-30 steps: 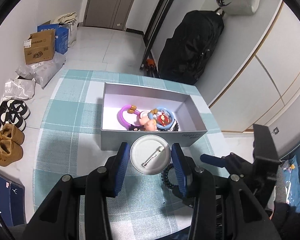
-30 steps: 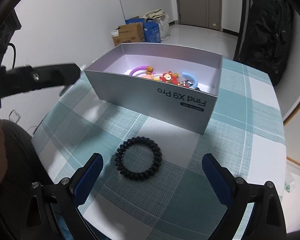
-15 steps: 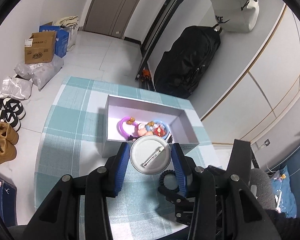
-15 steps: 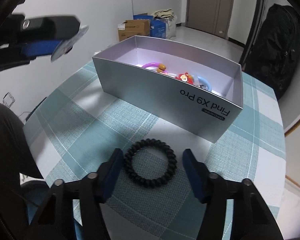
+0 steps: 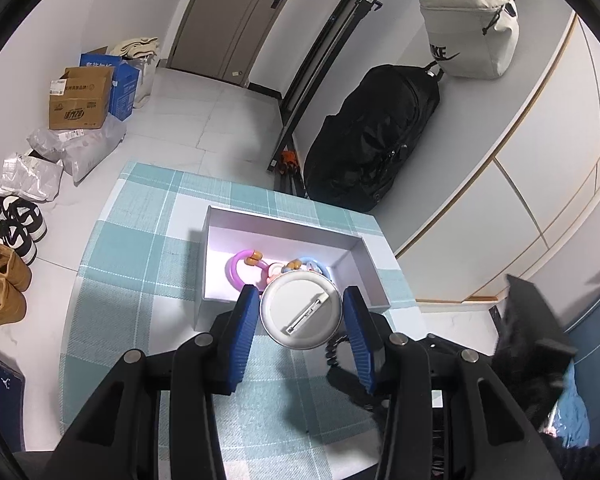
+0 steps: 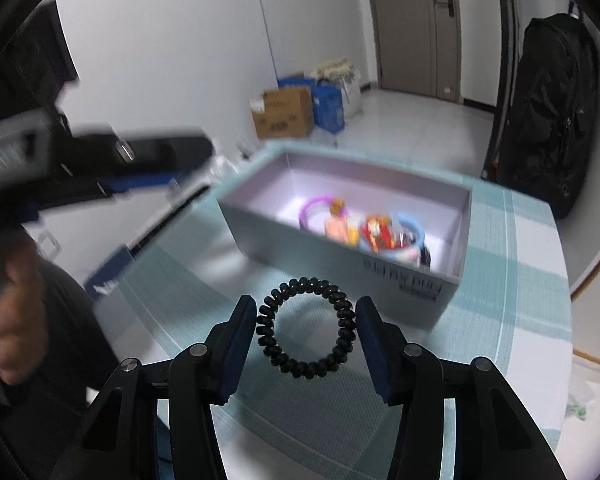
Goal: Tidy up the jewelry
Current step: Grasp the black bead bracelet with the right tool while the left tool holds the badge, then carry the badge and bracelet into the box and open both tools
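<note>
The left gripper (image 5: 299, 312) pinched a round white pin-back badge (image 5: 300, 310) by its rim, held above the near wall of the open grey rectangular cardboard box (image 5: 220, 216) at twelve o'clock. The right gripper (image 6: 306, 330) squeezed a black spiral hair tie (image 6: 306, 330), lifted off the teal checked tablecloth (image 6: 520, 280). The springy coil could squirm free; the edge-held badge might pivot and drop outside the box.

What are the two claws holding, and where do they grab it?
The left claw pinches a round pin badge by its opposite edges. The right claw squeezes a black coil hair tie by its outer sides.
</note>
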A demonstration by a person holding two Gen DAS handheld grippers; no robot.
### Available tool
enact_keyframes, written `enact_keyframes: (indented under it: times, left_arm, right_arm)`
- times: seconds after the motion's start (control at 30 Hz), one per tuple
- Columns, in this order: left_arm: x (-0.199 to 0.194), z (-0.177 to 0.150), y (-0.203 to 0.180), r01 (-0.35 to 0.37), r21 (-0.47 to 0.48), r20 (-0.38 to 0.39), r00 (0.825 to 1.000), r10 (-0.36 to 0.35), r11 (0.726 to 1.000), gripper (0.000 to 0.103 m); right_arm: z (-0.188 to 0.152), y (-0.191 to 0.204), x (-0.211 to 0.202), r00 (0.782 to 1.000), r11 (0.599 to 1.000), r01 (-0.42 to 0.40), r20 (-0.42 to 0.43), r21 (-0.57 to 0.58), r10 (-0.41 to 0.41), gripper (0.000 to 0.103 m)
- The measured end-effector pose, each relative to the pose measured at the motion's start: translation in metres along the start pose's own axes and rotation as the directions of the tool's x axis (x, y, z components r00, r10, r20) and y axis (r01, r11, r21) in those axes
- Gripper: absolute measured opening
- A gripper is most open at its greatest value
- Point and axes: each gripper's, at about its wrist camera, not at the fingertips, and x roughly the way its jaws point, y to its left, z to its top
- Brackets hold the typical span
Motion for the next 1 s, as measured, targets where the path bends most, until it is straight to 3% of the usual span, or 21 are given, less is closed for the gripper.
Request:
enact_keyframes:
  times: [0.23,0.57,1.0]
  left_arm:
    - [0.006,0.010,-0.002,0.015,-0.010,0.027,1.000,-0.014,1.000,0.038]
    - [0.031,0.022,-0.008,0.019,-0.012,0.001,1.000,-0.019,1.000,0.038]
    - [0.061,0.025,-0.007,-0.018,-0.016,-0.055,0.998,0.017,1.000,0.038]
  right_arm:
    - [0.020,-0.020,-0.018,0.993,0.996,-0.040,0.111,0.082,0.031,0.050]
    - [0.042,-0.048,-0.017,0.985,0.982,-0.081,0.166,0.169,0.053,0.050]
    - [0.052,-0.079,0.013,0.991,0.959,-0.097,0.119,0.267,0.066,0.052]
